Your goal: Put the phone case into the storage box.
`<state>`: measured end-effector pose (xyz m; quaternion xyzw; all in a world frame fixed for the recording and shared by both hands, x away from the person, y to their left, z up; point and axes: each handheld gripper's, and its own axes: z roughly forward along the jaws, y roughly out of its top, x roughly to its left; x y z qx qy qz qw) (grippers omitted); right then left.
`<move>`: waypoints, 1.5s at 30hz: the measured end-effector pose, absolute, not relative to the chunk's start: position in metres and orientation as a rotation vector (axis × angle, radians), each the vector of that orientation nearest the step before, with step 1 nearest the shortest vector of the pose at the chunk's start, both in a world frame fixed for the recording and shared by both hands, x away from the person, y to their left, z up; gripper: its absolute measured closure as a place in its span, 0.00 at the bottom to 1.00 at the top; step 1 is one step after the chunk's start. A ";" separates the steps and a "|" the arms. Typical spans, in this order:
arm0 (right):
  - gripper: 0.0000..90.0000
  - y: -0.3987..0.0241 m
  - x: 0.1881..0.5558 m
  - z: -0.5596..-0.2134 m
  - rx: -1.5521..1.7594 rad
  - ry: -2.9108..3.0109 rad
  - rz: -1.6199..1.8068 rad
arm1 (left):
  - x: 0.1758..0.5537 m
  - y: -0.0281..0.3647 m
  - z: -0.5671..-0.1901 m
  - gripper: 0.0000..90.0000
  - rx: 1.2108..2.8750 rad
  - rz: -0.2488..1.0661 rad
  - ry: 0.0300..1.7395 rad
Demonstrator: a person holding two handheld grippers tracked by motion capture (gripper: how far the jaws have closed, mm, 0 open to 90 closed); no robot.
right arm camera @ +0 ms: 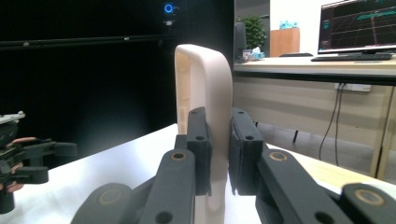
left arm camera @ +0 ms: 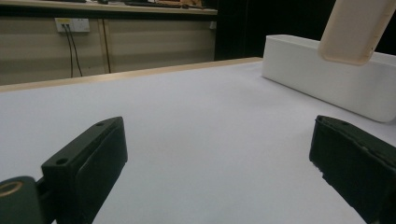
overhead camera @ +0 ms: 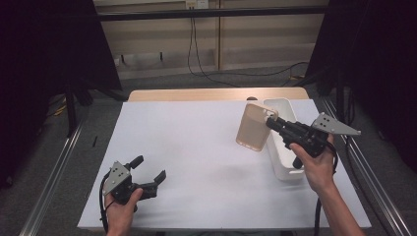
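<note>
- The right tongs (overhead camera: 273, 124) grip a beige phone case (overhead camera: 254, 126) by its edge, in the air beside the left wall of the white box (overhead camera: 286, 169) at the right of the bench (overhead camera: 196, 147).
- The left tongs (overhead camera: 149, 170) rest open and empty, near left.
- I think the case goes into the box: keep the grip firm and clear the rim before lowering.

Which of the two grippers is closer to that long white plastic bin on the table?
The right. The right gripper hovers directly above the long white plastic bin, clamping a beige phone case. The left gripper, jaws open, sits far across the white table near its front-left corner.
</note>
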<state>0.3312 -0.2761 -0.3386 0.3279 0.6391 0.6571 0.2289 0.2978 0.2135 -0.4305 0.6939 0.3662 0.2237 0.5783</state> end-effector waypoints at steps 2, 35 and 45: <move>0.90 -0.280 0.334 -0.336 0.906 1.752 1.807 | 0.298 0.214 -0.431 0.05 1.621 0.523 0.859; 0.90 -0.330 0.372 -0.299 0.930 1.685 1.722 | 0.305 0.216 -0.431 0.05 1.638 0.500 0.874; 0.90 -0.352 0.381 -0.304 0.949 1.680 1.673 | 0.305 0.212 -0.431 0.05 1.651 0.491 0.889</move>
